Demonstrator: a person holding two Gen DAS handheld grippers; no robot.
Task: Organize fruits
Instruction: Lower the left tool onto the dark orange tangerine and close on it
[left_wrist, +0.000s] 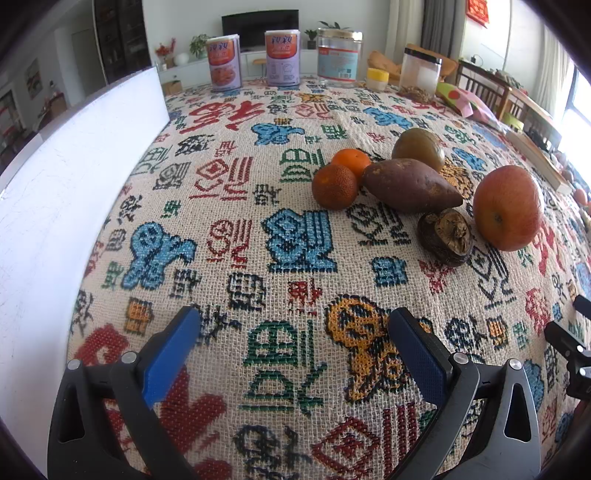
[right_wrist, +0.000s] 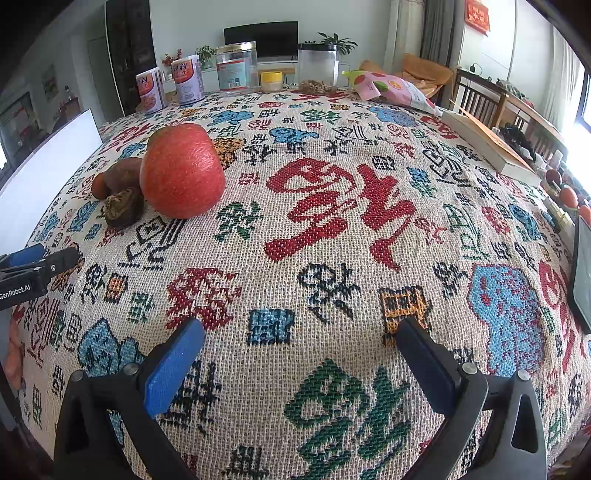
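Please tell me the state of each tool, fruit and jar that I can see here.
left tool: open, empty
right tool: open, empty
big red-orange fruit: resting on cloth
sweet potato: lying flat
two tangerines: side by side
black-lidded jar: closed

Tabletop cloth (left_wrist: 295, 229) is coarse woven fabric, matt, rough knit-like texture with coloured motifs. Big red fruit (right_wrist: 183, 171) has dimpled, slightly glossy skin; sweet potato (left_wrist: 410, 184) is dull and smooth-ish, dark round fruit (left_wrist: 445, 236) rough and dry. Left tool (left_wrist: 293, 352) has matt black plastic arms, blue rubbery textured pads (left_wrist: 419, 356) and shiny metal screws.
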